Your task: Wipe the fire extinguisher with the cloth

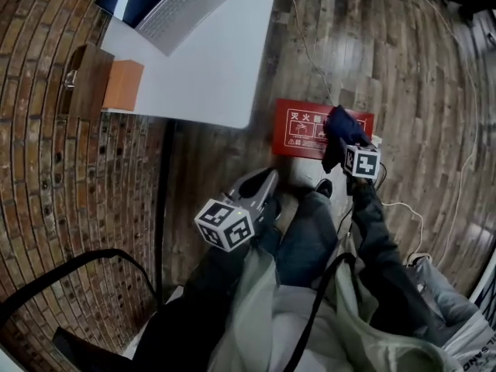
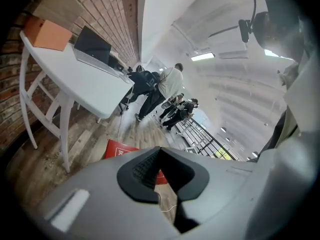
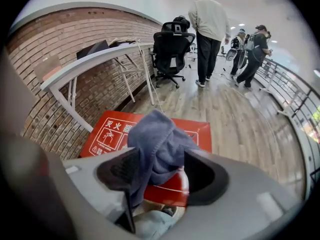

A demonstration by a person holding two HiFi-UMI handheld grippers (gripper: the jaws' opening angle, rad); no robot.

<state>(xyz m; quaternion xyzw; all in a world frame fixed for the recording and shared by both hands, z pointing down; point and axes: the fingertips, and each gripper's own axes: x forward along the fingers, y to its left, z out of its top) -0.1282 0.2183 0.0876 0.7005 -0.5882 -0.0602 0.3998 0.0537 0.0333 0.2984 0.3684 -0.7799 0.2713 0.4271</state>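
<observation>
**Where the cloth (image 3: 157, 144) drapes over the fire extinguisher (image 3: 167, 190): items in view**

- Right gripper (image 3: 161, 156): jaws wide apart and pointing down. The blue cloth sits between them, touching one pad, not pinched.
- Fire extinguisher: a rounded red surface shows just under the cloth, in front of a red box (image 1: 298, 126) with white lettering on the wooden floor (image 1: 411, 91).
- Left gripper (image 1: 267, 183): jaws closed together with nothing between them. It hangs by the person's leg (image 1: 310, 231), well apart from the cloth.
- White table (image 1: 225, 68): beside the brick wall (image 1: 46, 169), bearing a laptop (image 1: 167, 2) and an orange box (image 1: 122, 84).
- Background: people (image 3: 209, 24) standing near an office chair (image 3: 172, 41).
</observation>
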